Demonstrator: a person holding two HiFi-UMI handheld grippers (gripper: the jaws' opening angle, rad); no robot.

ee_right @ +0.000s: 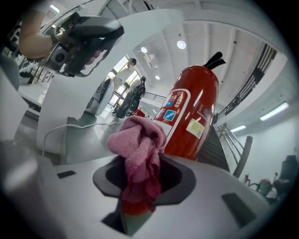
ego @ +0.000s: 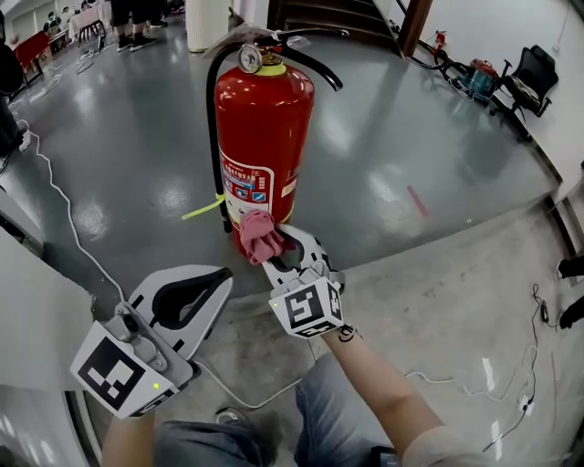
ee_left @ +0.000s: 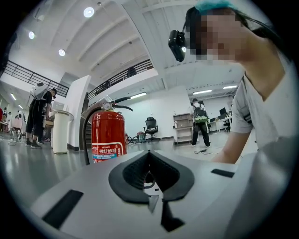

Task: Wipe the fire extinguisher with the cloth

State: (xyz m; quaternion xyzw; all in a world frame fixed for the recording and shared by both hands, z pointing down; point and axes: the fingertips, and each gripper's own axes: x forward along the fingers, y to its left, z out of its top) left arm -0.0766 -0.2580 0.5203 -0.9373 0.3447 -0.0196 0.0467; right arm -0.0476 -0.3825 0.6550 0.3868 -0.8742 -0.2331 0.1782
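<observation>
A red fire extinguisher (ego: 263,128) with a black hose and a pressure gauge stands upright on the grey floor. It also shows in both gripper views, as the extinguisher (ee_left: 108,133) and the extinguisher (ee_right: 194,116). My right gripper (ego: 274,250) is shut on a crumpled pink cloth (ego: 258,235), which rests against the cylinder's lower front, just below the label. The cloth (ee_right: 138,144) bulges out of the right gripper (ee_right: 140,165). My left gripper (ego: 219,278) hangs lower left, apart from the cylinder, its jaws shut and empty; the left gripper (ee_left: 148,154) shows its tips meeting.
A yellow-green tag (ego: 203,208) sticks out by the hose. A white cable (ego: 64,210) runs over the floor at left. A white pillar (ego: 208,23) stands behind, chairs and gear (ego: 529,77) at the back right. People (ee_left: 202,122) stand far off.
</observation>
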